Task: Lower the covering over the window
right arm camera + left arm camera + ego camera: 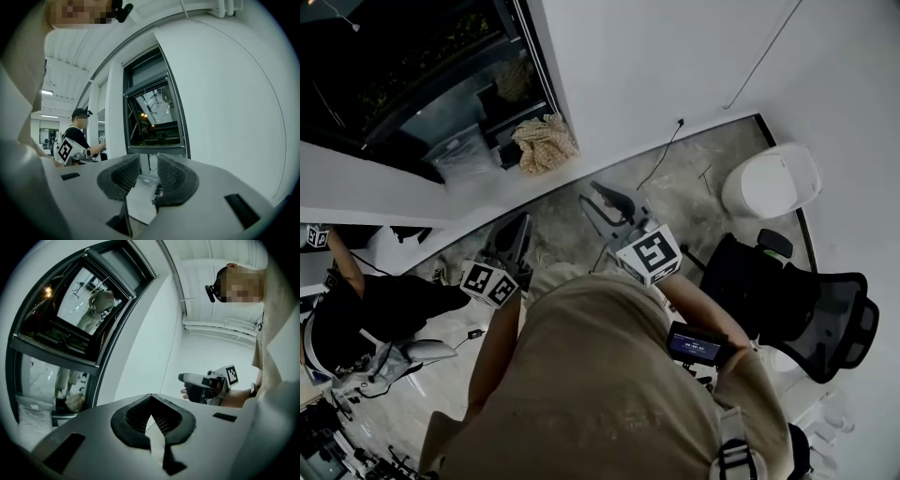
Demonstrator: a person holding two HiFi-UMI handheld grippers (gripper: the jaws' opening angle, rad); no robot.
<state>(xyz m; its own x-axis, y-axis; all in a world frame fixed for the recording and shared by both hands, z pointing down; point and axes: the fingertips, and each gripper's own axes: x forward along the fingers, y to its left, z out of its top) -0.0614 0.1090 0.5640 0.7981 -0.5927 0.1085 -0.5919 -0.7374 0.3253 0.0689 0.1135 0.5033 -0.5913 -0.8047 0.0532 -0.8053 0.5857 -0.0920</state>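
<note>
The window (412, 75) is at the upper left of the head view, its glass dark and uncovered, set in a white wall (675, 66). It appears again in the left gripper view as the window (79, 310) and straight ahead in the right gripper view as the window (154, 117). My left gripper (517, 231) is held level in front of my body, its jaws shut with nothing in them (150, 399). My right gripper (605, 204) is beside it, pointing at the window, its jaws open and empty (148, 164). A thin cord (764, 52) hangs down the wall to the right.
A beige bag (546, 141) lies on the sill by the window. A black cable (661, 159) trails from the wall onto the floor. A white round bin (769, 183) and a black office chair (802, 305) stand at the right. Another person (356, 319) is at the left.
</note>
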